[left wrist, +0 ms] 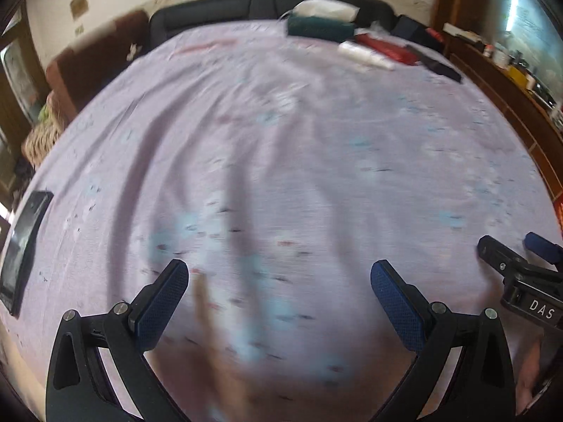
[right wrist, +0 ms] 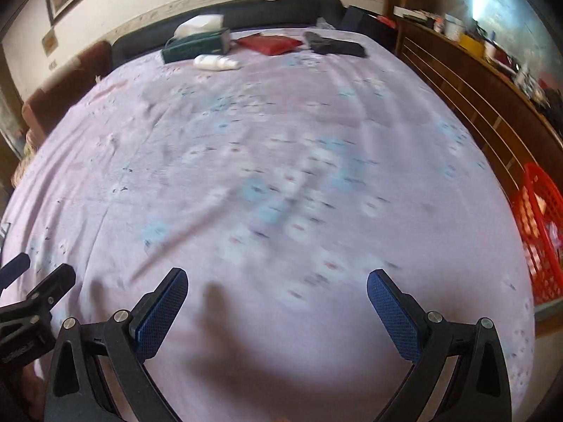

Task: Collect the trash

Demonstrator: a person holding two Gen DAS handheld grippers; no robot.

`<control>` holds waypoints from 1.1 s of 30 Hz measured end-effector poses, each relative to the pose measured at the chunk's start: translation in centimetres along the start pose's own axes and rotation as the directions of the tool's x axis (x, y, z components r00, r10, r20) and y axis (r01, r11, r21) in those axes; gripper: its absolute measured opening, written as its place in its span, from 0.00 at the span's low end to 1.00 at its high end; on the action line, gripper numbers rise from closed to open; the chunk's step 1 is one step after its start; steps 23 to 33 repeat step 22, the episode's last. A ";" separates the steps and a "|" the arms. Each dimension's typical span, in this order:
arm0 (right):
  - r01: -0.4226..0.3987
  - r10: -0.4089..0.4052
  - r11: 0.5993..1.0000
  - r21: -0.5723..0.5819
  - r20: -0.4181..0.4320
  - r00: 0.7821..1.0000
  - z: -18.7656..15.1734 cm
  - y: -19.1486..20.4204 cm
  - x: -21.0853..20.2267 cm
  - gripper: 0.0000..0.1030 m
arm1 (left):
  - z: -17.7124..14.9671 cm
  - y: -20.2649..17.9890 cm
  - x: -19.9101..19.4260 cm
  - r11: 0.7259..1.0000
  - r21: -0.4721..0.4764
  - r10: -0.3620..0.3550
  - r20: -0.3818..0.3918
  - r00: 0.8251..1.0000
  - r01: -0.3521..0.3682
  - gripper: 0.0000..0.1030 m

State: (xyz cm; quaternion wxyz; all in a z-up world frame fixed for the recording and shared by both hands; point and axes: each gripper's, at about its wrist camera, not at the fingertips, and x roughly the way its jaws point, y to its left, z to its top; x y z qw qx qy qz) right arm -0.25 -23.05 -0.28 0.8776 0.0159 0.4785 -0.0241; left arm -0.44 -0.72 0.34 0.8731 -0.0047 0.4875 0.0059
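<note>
1. Left gripper [left wrist: 279, 277]: I hold it low over the near end of the bed, jaws spread wide, nothing between the blue pads.
2. Right gripper [right wrist: 277, 286]: likewise spread and empty, just beside the left one; each tool shows at the edge of the other's view.
3. Bedsheet [right wrist: 281, 161]: lilac, flower-printed, creased. The near and middle stretch carries no loose item that I can make out, though motion blur softens both views.
4. Phone-like dark slab [left wrist: 23, 249]: lies flat at the near left edge of the sheet, in the left wrist view only.
5. Red basket [right wrist: 542, 232]: stands off the bed on the right, against the wooden cabinet [right wrist: 468, 95]. Pale shapes show through its lattice wall; I cannot tell what they are. I judge it the likely trash receptacle.
6. Far end, left to right: a dark green tissue box [right wrist: 197, 47] with a white sheet rising from it, a white bottle-like item [right wrist: 217, 62] lying just in front of it, a red flat packet [right wrist: 269, 44], and a black object [right wrist: 336, 47].
7. Progress, as a judgement: I carry nothing now; whichever of the far items is trash remains well apart from both tools, so collection there is not yet done.
</note>
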 end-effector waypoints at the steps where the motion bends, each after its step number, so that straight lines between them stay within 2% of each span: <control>1: 0.034 -0.034 0.999 -0.010 -0.008 0.999 0.1 1.0 0.5 1.00 | 0.1 0.7 0.4 1.000 -0.020 -0.019 -0.026 0.999 0.018 1.00; 3: 0.048 -0.048 0.999 0.000 -0.010 0.999 0.9 1.6 0.8 1.00 | 0.4 1.6 0.0 0.999 -0.024 -0.047 0.001 0.999 0.047 1.00; 5: 0.057 -0.057 0.998 0.005 -0.018 0.998 1.4 2.4 1.2 1.00 | 0.8 1.9 0.7 1.000 -0.007 -0.027 -0.031 0.999 0.027 1.00; 7: 0.048 -0.048 0.998 0.047 -0.012 0.999 1.6 2.4 1.5 1.00 | 1.1 1.9 1.0 0.999 0.020 -0.030 -0.022 0.999 0.030 1.00; 9: 0.057 -0.058 0.996 0.075 0.005 0.998 1.8 2.3 1.6 1.00 | 1.0 1.7 1.1 1.000 0.031 -0.002 -0.007 1.000 0.002 1.00; 33: 0.058 -0.058 0.996 0.075 0.004 0.998 1.9 2.4 1.7 1.00 | 0.7 1.7 1.0 1.000 0.024 0.001 0.017 1.000 -0.001 1.00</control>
